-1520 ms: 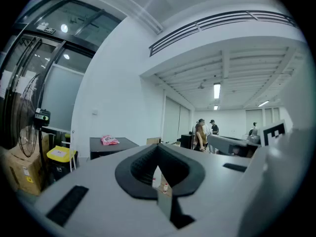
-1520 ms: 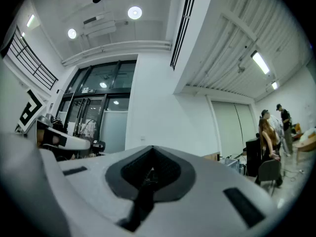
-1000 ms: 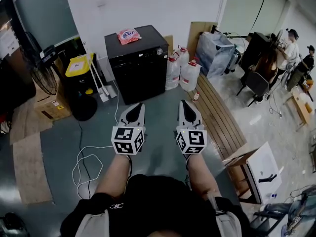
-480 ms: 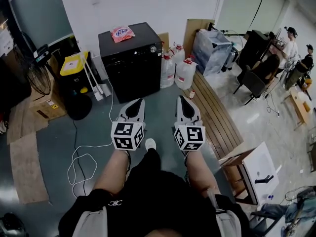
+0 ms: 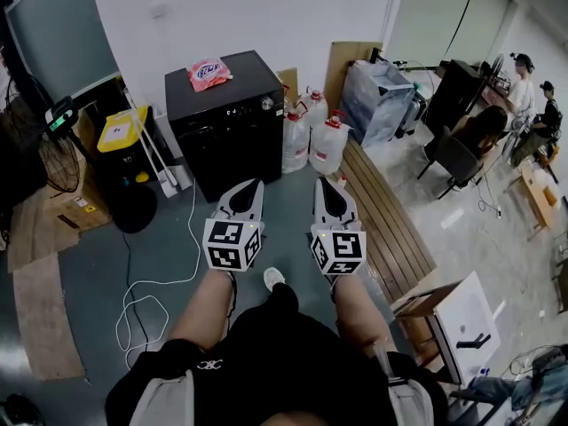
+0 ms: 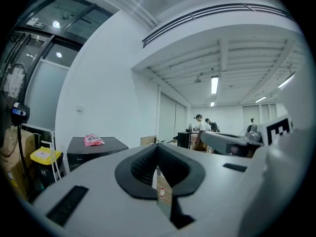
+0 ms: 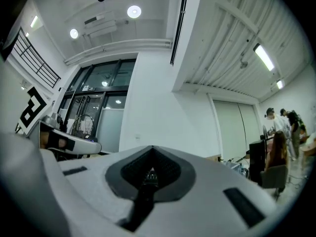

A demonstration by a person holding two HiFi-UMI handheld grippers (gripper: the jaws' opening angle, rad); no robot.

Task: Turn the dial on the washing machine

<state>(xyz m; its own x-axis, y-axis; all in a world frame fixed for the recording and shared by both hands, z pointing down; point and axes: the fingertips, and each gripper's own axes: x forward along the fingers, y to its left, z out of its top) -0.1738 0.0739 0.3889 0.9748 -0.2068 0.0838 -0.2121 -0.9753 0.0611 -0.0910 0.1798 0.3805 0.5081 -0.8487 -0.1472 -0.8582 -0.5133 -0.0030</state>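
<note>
The black washing machine stands against the white wall, with its silver dial at the right end of the top panel. A pink packet lies on its lid. My left gripper and right gripper are held side by side, pointing level toward the machine and well short of it. Both are shut and hold nothing. In the left gripper view the closed jaws point past the machine, which sits to the left. The right gripper view shows its shut jaws before the white wall.
Two water jugs stand right of the machine, beside a slatted wooden bench. A yellow mop bucket is on the left and a white cable loops over the floor. A cardboard box sits at the right. People work at the far right.
The person has stepped toward the washing machine, carrying both grippers forward together. A shoe has come into view between the arms. Both grippers stay shut.
</note>
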